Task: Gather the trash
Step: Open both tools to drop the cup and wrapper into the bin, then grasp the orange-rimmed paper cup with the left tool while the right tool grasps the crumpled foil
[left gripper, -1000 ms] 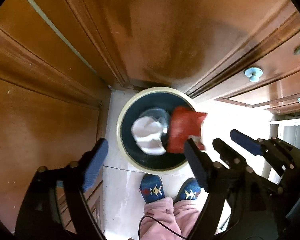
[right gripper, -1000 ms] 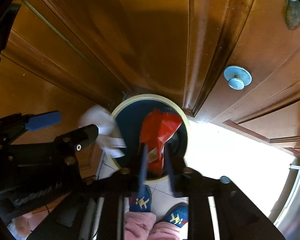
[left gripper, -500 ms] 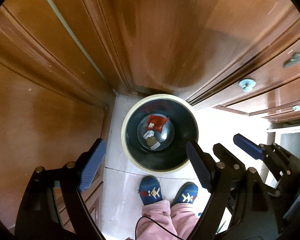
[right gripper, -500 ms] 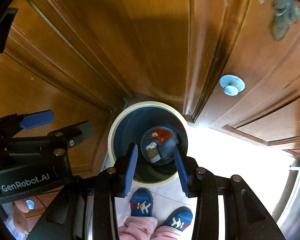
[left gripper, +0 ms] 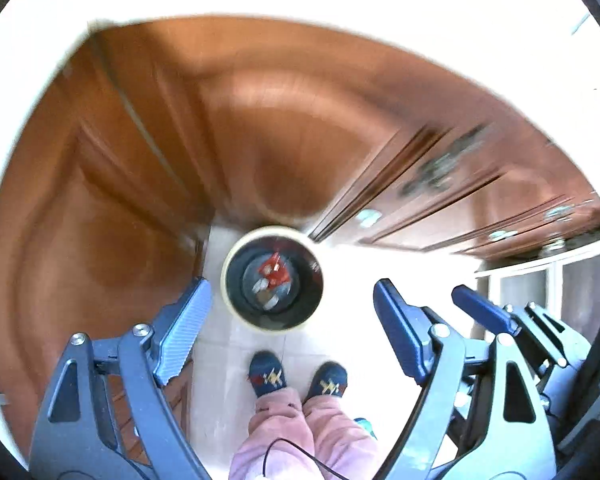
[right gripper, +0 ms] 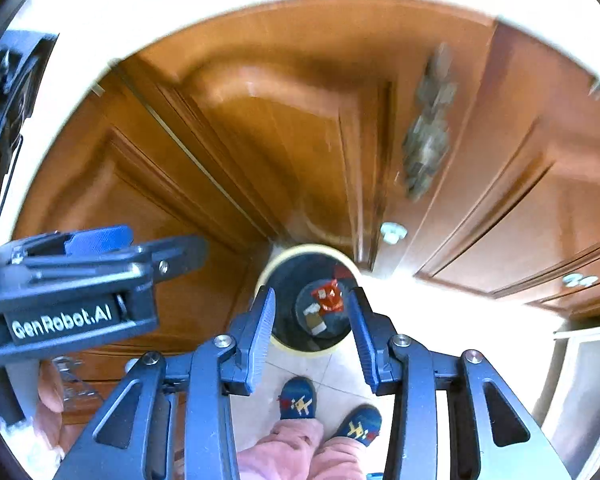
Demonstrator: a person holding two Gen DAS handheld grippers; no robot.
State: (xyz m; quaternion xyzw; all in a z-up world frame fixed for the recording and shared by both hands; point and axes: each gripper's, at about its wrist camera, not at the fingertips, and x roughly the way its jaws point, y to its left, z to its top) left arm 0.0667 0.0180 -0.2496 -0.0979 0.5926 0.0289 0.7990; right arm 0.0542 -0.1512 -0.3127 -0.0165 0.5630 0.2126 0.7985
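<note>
Left wrist view: the left gripper (left gripper: 288, 322) points steeply down at the floor, jaws spread wide with nothing between them. Far below, the trash bin (left gripper: 236, 300) stands on the pale floor tiles, tucked into the corner where 2 wooden cabinet fronts (left gripper: 148, 184) meet. At the bin's bottom lie a red wrapper (left gripper: 275, 274) and pale crumpled paper (left gripper: 269, 297); blur hides finer detail. The person's 2 blue slippers (left gripper: 267, 374) stand just in front of the bin.

Right wrist view: the right gripper (right gripper: 310, 334) also aims down over the bin (right gripper: 278, 344), jaws moderately parted and empty. The red wrapper (right gripper: 329, 298) and the paper scraps (right gripper: 315, 320) rest on the bin floor, the wrapper toward the cabinet side. The left gripper (right gripper: 100, 256) hangs at the picture's left, level with it.

Judged from these looks, the trash is light, soft and crushable, the wrapper probably slick; any further piece is best pinched at a crumpled fold or corner. Both pieces seen here appear already collected.
</note>
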